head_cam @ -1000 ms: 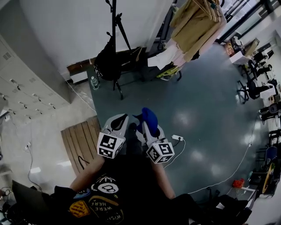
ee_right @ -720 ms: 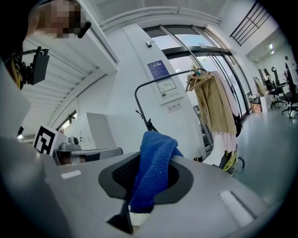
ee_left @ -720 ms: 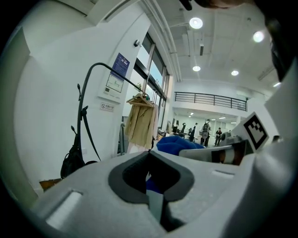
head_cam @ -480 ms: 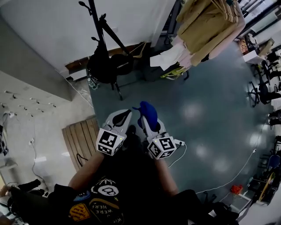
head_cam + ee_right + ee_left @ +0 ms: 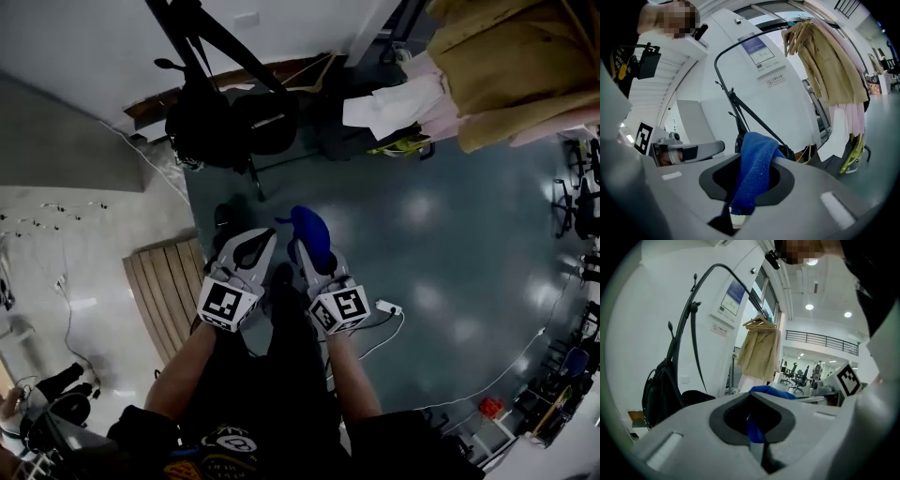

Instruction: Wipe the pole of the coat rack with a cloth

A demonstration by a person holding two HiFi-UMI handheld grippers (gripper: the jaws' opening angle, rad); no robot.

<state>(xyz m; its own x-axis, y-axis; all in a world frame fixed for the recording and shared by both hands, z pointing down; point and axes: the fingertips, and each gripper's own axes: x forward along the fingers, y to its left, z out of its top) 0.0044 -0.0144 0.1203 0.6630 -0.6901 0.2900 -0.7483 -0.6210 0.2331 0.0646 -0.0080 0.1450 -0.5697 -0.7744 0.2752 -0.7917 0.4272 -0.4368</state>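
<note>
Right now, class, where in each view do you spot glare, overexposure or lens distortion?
Head view: bright glare patches on the glossy floor. Left gripper view: ceiling lights blown out, dark vignette at the edges. Right gripper view: fisheye bows the white wall; blue cloth sharp.

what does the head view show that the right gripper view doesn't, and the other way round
Only the head view: wooden slats on the floor, a white power strip and the person's forearms. Only the right gripper view: a notice on the white wall, and the cloth pinched in the jaws of the right hand-held gripper. Both: the blue cloth, the black coat rack and the beige coat.
</note>
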